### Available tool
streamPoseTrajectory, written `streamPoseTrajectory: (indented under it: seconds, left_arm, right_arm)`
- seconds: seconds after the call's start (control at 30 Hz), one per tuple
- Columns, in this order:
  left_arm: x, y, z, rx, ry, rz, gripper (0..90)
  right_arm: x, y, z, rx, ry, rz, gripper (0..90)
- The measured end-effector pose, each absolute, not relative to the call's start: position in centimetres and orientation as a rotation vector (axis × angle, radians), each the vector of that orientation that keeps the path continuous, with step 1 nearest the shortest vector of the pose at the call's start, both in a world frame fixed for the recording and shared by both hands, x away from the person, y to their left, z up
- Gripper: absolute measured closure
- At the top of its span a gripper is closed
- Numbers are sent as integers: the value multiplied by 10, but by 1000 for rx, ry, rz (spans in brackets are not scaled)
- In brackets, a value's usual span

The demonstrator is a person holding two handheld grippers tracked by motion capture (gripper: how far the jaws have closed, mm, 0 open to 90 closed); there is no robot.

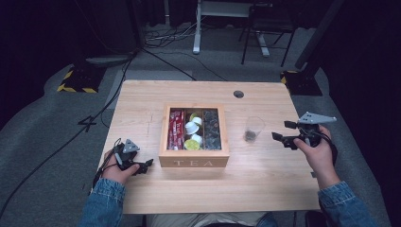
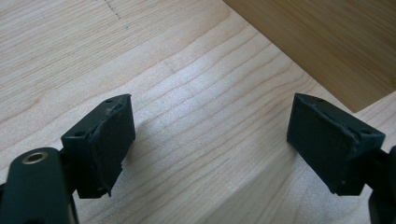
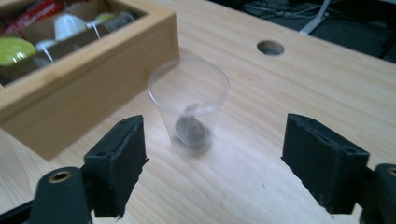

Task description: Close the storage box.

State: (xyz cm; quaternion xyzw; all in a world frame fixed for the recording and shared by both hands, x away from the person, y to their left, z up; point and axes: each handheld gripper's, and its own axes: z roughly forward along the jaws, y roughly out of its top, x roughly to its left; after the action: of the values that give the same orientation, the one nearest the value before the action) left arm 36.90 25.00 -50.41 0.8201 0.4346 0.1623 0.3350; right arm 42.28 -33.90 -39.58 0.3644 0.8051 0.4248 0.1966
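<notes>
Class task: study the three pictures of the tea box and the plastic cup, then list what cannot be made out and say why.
1. Dark thing in the clear cup: blurred in the right gripper view, too small in the high view.
2. Wording on the red packets in the tea box: too small in the high view.
3. Right compartment's dark contents: too small and dim.
4. Tea box in the left gripper view: cut off by the frame edge.

We see a pale, matt, fine-grained wooden table point(image 2: 196, 116) beneath the left gripper point(image 2: 210, 140), whose matt black pads point(image 2: 114, 140) have rough, frayed edges. Ahead of the right gripper point(image 3: 212, 158) stands a smooth clear plastic cup point(image 3: 189, 105), beside a satin-finished light wooden tea box point(image 3: 93, 88).
</notes>
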Motion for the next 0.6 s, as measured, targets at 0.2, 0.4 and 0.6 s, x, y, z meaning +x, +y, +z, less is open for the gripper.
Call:
streamPoseTrajectory:
  seconds: [0.2,0.4,0.6]
  left_arm:
    - [369,251,-504,2143,1131,418,156]
    - [369,251,-504,2142,1131,417,156]
    - [369,250,-504,2143,1130,420,155]
  right_arm:
    - [420,-358,-411,1065,2296,1135,162]
    - [418,-373,-436,1121,2313,1056,174]
    - [416,-381,-449,1083,2323,1080,167]
